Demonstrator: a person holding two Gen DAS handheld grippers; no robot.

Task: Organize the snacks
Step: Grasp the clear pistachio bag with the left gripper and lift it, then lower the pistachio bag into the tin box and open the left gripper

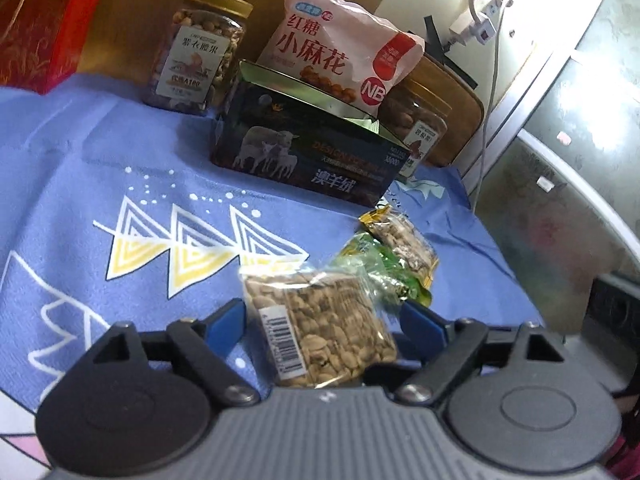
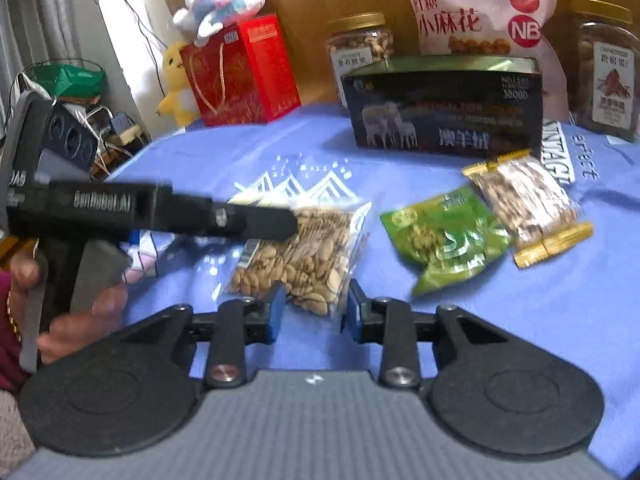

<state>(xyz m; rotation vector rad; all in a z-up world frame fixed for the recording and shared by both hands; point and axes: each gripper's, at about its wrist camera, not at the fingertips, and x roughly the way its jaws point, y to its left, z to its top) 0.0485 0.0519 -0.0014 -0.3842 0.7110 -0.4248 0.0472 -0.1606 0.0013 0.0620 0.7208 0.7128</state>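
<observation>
Straddling the clear nut packet (image 1: pixel 320 328), left gripper (image 1: pixel 322 320) spread, pads not touching; right gripper (image 2: pixel 316 308) part-open at its near corner, unpinched.

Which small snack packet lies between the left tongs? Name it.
The clear packet of seeds, barcode on its side; the green packet and the gold-edged packet lie farther off.

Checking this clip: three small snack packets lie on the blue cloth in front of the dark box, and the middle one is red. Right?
Not quite. The middle packet is green, not red, as the right wrist view shows. The rest holds: three small packets lie on the blue cloth in front of the dark box, with the nut packet and the gold-edged packet on either side.
</observation>
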